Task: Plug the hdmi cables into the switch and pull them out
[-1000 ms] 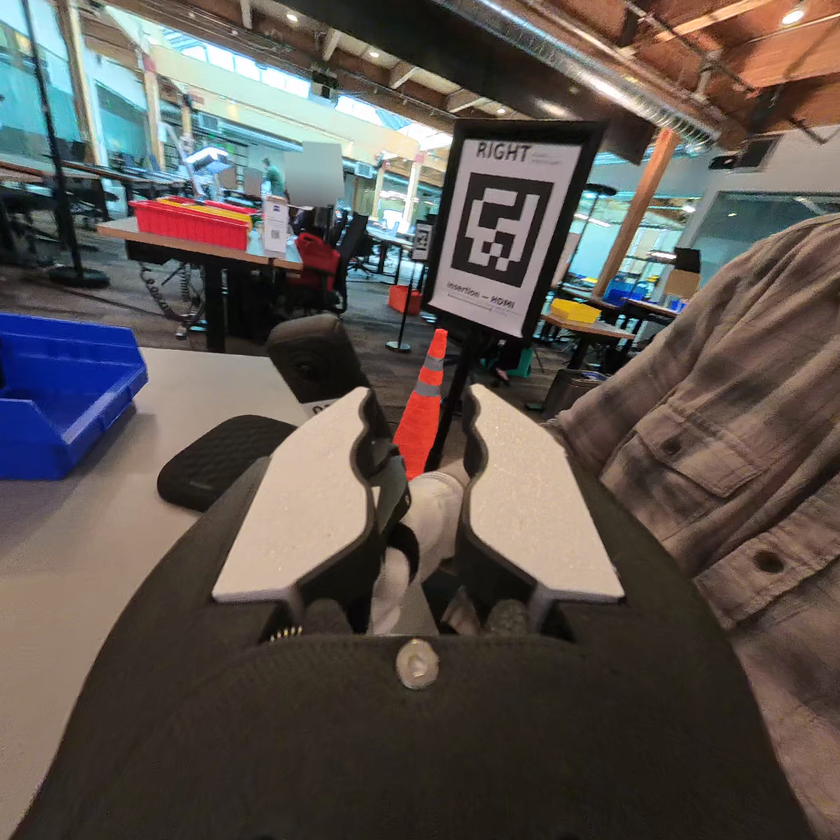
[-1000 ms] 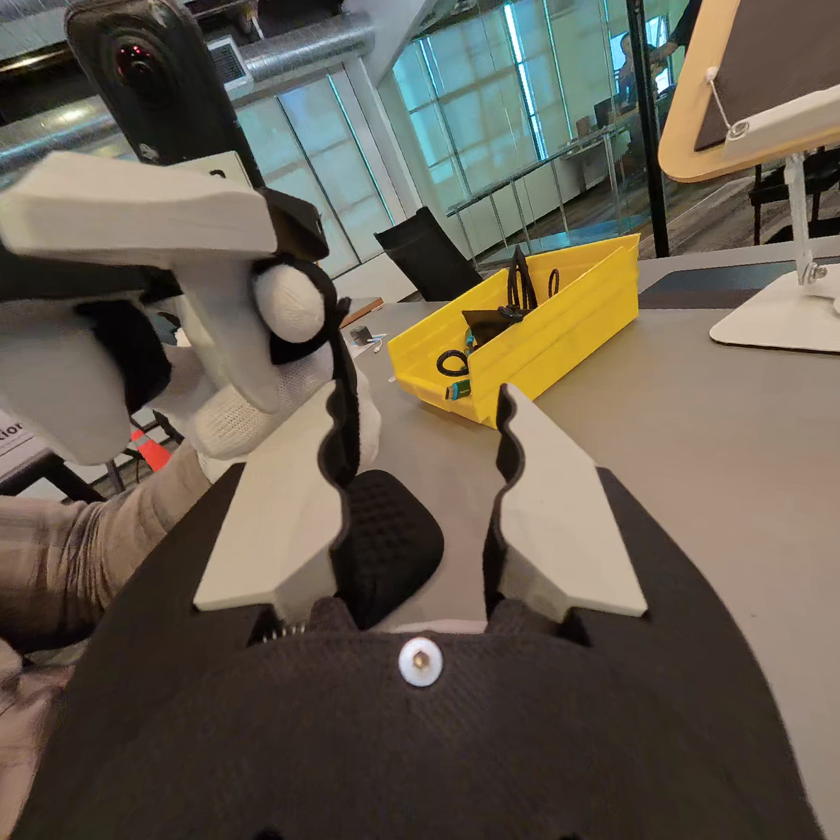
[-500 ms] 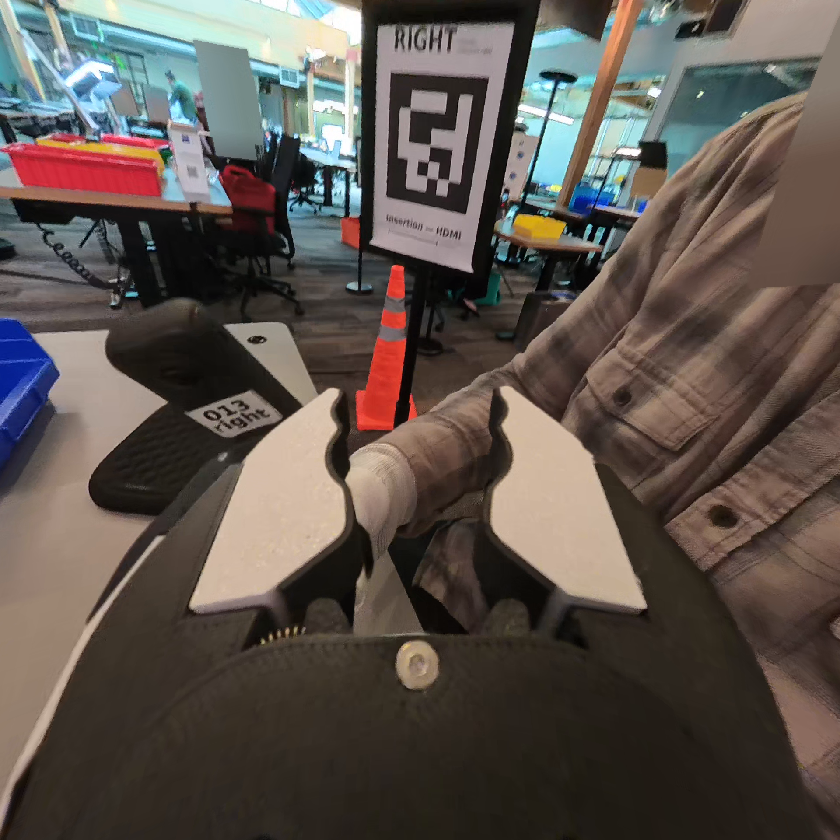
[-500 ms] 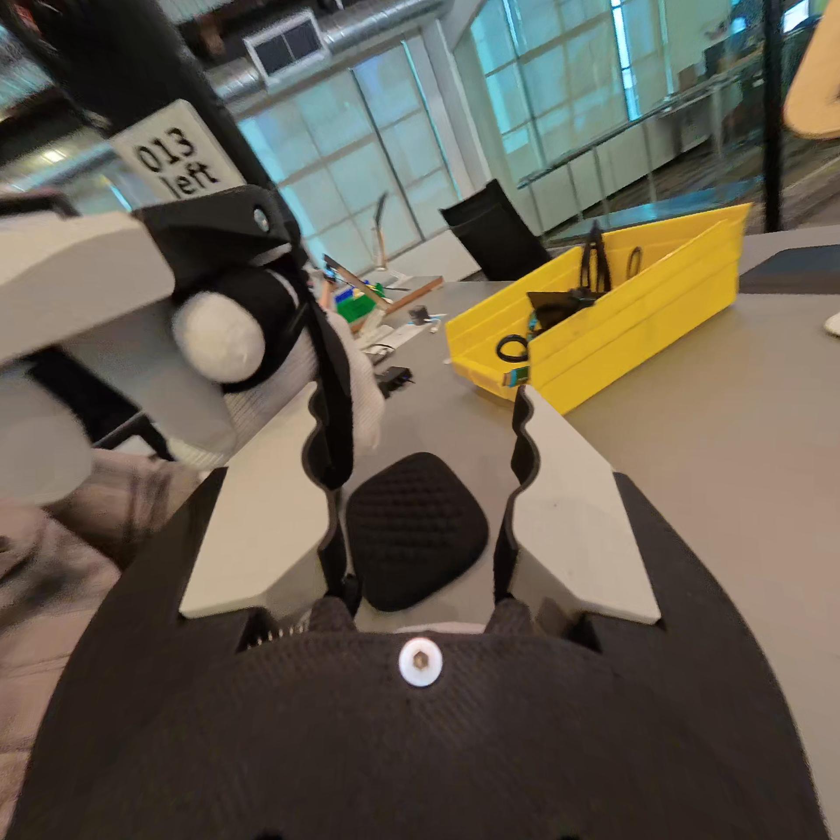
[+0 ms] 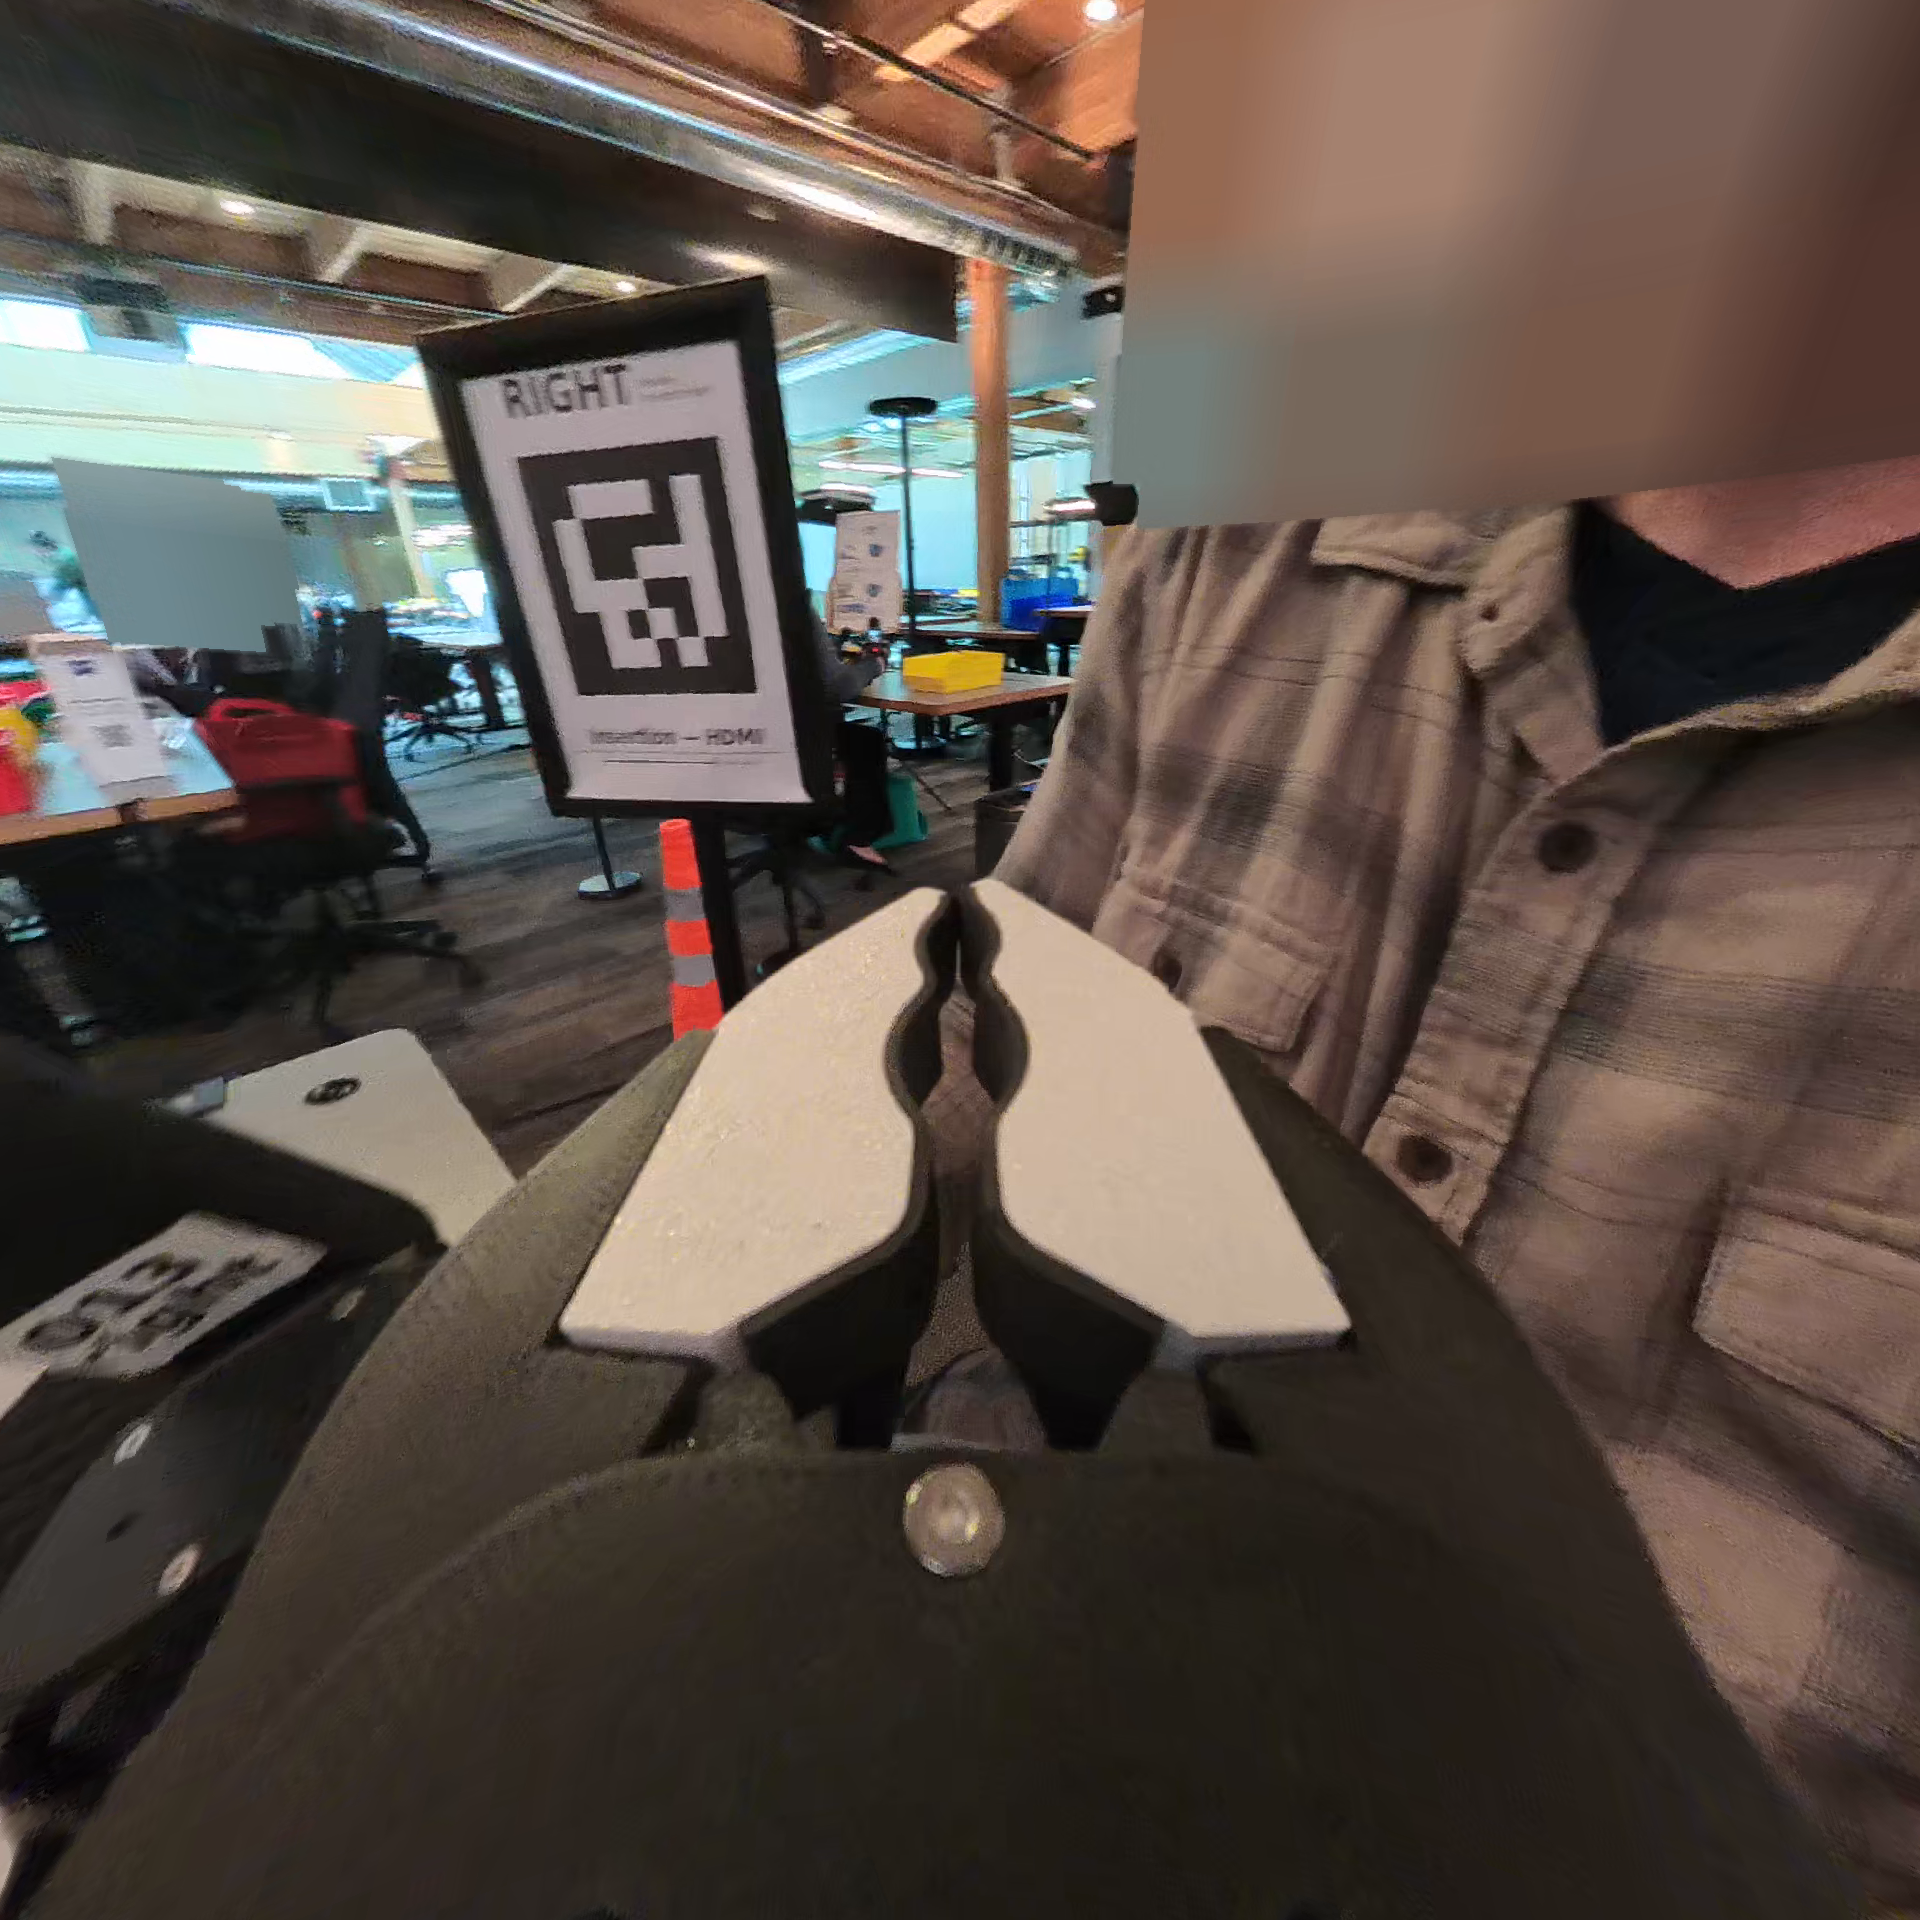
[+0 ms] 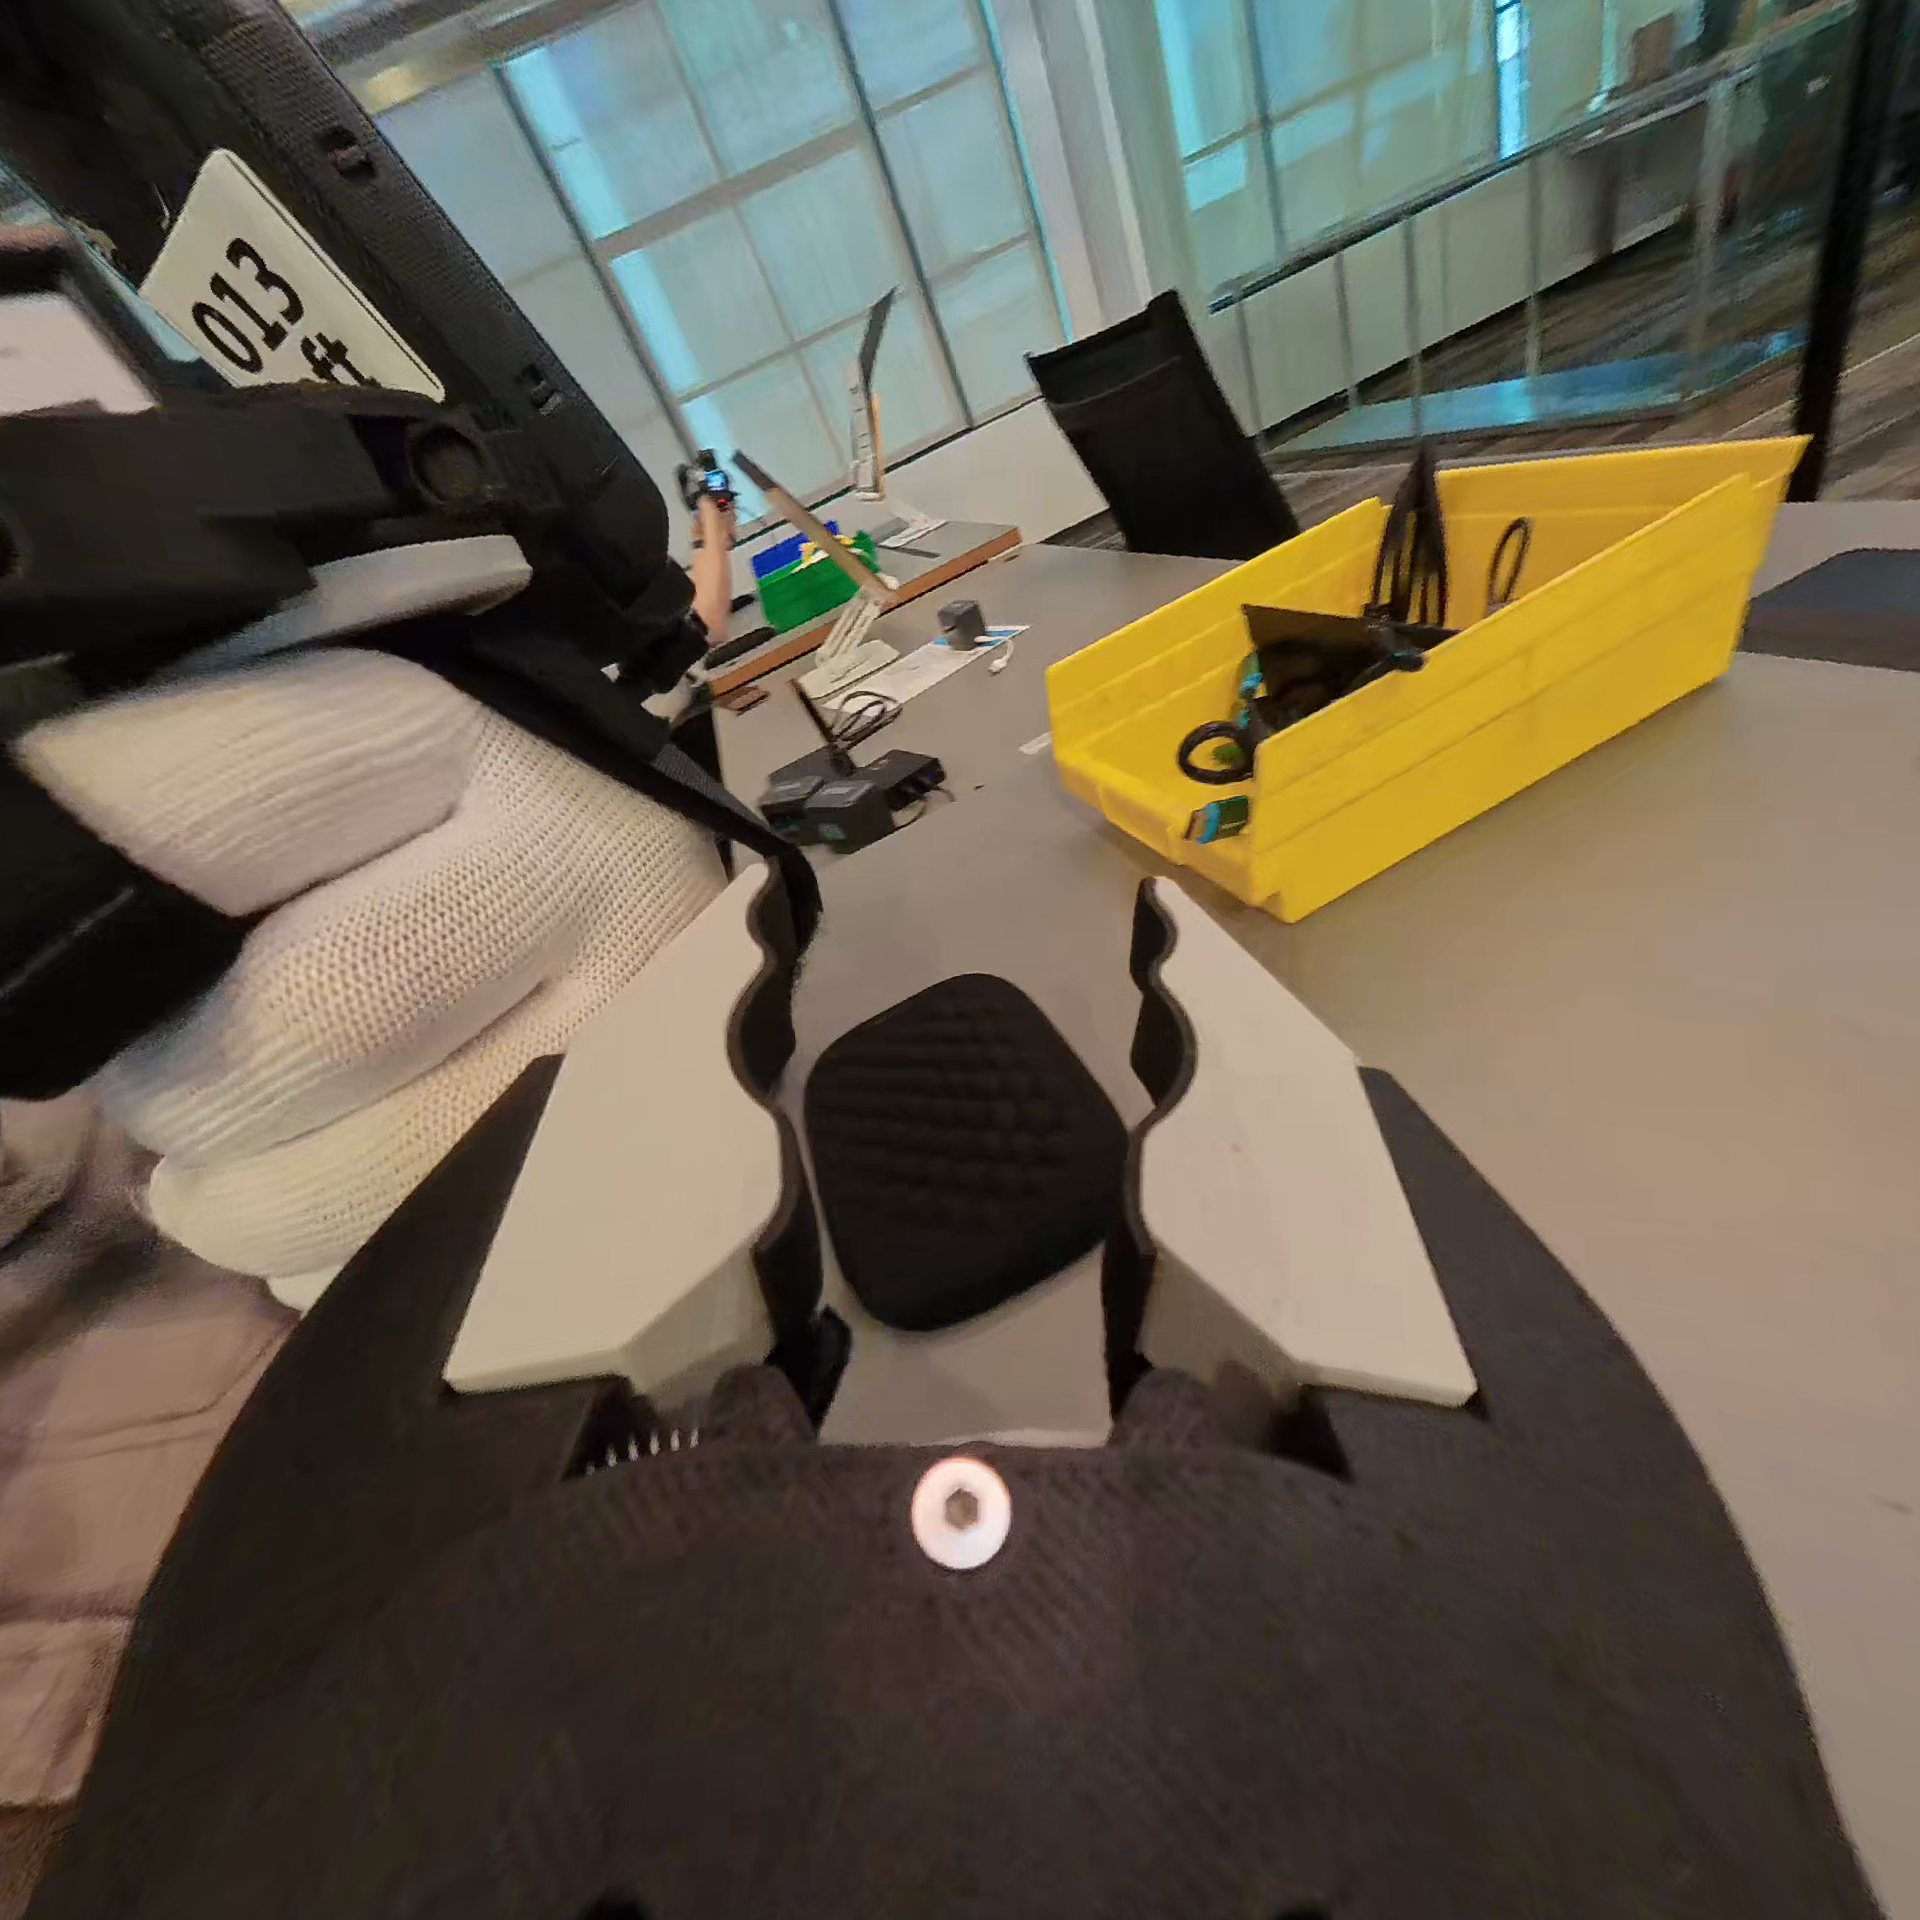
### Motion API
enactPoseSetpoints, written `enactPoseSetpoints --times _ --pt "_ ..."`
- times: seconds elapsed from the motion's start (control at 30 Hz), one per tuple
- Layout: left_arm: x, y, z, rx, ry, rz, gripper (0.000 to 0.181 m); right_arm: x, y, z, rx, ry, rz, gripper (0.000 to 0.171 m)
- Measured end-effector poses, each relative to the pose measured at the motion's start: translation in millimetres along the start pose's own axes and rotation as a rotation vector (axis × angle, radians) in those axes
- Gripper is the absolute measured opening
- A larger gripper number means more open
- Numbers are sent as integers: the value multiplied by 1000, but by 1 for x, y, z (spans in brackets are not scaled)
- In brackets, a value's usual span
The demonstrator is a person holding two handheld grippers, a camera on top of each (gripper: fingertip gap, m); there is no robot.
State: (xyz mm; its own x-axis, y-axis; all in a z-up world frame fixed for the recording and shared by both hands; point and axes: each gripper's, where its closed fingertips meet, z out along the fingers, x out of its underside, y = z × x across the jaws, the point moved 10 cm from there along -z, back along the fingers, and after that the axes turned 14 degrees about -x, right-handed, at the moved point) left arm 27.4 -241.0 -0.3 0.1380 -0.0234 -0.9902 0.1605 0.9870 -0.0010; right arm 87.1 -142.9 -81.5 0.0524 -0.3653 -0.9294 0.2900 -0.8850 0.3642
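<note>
The grey counter carries a yellow bin on the far right; dark coiled cables lie inside, one connector poking out at the bin's near wall. Whether a switch lies among them cannot be told. A black textured pad lies on the counter, seen between the fingers of the right gripper.

Change: the left gripper has gone from parted to closed within the last second. Its tips now touch, with nothing between them. It points at the person's plaid shirt and a sign on a stand, away from the bin.

The right gripper remains wide apart and empty.

Judgement: no cable is in hand; the task has not started.
</note>
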Motion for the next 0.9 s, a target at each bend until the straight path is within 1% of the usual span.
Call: enactPoseSetpoints --times 0.07,0.13,0.23,0.3,0.33,0.4,0.43,0.47,0.53,0.6,0.63,0.73,0.77,0.8,0.87,0.9 --pt "-2 -7 4 50 -50 31 0 1 2 2 -59 15 48 66" --pt "-3 -11 7 73 -94 19 0 3 3 5 -103 31 75 67" --pt "-7 -20 10 162 -131 0 0 9 5 10 -233 41 171 68" --pt "-8 -23 14 145 -149 -1 3 13 6 13 -316 35 222 68" --pt "-7 -24 16 122 -155 -2 9 15 7 14 -344 38 236 66" --pt "-4 -26 20 13 -182 3 38 18 9 16 -378 63 250 63" --pt "-1 -28 21 -17 -165 -8 44 19 10 17 -384 78 246 63" --pt "1 -30 24 -12 -142 -15 47 21 10 18 -394 89 250 62" --pt "1 -31 30 -25 -98 -26 51 23 12 19 -422 84 262 65" --pt "-3 -25 26 -123 -139 -46 41 22 11 18 -416 75 261 64" --pt "-6 -22 22 -142 -171 -61 38 21 10 18 -399 68 247 65" --pt "-18 -20 9 -171 -208 -54 18 13 2 10 -330 2 187 85" --pt "-21 -18 5 -185 -232 -60 12 10 1 7 -308 -20 168 88" --pt "-23 -15 1 -192 -247 -72 6 7 1 5 -289 -33 150 86" --pt "-26 -11 -6 -230 -288 -84 2 3 1 2 -232 -49 91 86" --pt "-27 -10 -8 -248 -302 -77 1 2 0 0 -205 -49 83 90"
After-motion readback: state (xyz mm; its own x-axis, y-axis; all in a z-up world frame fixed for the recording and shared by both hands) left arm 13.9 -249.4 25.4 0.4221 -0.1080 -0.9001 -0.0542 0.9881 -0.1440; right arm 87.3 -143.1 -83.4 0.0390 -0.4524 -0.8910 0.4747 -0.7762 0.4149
